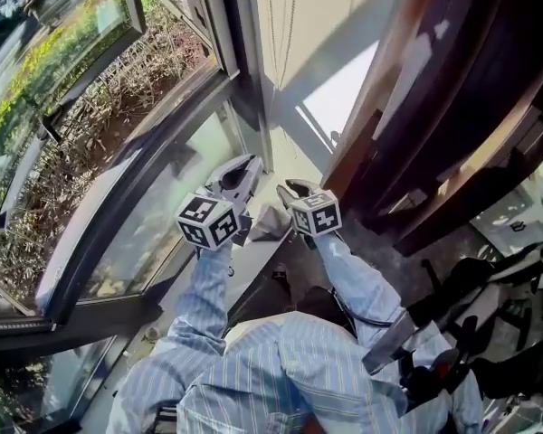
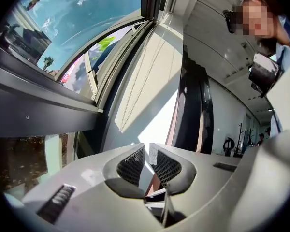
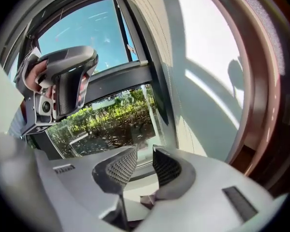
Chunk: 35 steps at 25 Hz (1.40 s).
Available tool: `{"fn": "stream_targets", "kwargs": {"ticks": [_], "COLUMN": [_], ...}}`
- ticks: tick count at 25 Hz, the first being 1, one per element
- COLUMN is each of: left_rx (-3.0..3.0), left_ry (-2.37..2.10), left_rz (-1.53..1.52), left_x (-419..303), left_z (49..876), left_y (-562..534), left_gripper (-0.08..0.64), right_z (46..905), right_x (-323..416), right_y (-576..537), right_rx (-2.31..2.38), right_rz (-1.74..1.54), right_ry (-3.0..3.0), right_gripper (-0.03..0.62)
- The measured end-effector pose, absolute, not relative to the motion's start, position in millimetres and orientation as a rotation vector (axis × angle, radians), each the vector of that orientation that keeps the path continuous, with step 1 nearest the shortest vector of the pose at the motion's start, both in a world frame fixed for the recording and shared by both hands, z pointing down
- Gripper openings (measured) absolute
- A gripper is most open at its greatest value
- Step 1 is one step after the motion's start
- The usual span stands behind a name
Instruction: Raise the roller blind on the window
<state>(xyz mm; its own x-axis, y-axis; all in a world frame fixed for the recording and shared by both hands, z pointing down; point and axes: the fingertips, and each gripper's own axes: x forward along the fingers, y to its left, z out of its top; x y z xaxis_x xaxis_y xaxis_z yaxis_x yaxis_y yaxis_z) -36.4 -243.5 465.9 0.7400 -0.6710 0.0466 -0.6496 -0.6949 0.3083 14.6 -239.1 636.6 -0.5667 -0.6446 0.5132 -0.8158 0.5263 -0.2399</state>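
Observation:
Two strands of thin bead cord (image 1: 287, 25) hang down the cream wall beside the window (image 1: 118, 152), whose glass is uncovered. I cannot pick out the blind itself. My left gripper (image 1: 238, 177) points level at the window frame. Its jaws (image 2: 146, 151) are closed to a thin slit on the cord (image 2: 140, 76), which is hard to see between the pads against the sunlit wall. My right gripper (image 1: 294, 190) is just to its right, tilted downward. Its fingers (image 3: 144, 161) are open with nothing between them. The left gripper (image 3: 63, 86) shows above and to the left in the right gripper view.
A dark wooden frame (image 1: 416, 107) runs along the right of the wall. The window sill (image 1: 253, 251) lies under both grippers. Dark equipment (image 1: 489, 333) fills the lower right. Shrubs and ground (image 1: 90, 89) show through the glass.

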Motion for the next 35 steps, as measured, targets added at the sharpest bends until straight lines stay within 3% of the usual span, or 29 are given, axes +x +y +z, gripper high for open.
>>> {"fn": "stream_targets", "kwargs": {"ticks": [16, 35], "left_rx": [2.409, 2.325], "left_ry": [-1.299, -1.329], "left_rz": [-0.054, -0.028], "left_x": [-11, -24], "left_z": [524, 554], "left_y": [-126, 19], "left_gripper": [0.020, 0.020], "right_z": [612, 594], "right_x": [65, 37], "right_y": [-139, -5], "right_rx": [1.073, 1.034], "right_rz": [0.598, 0.614], "right_ry": [-2.471, -2.507], "right_gripper": [0.086, 0.077]}}
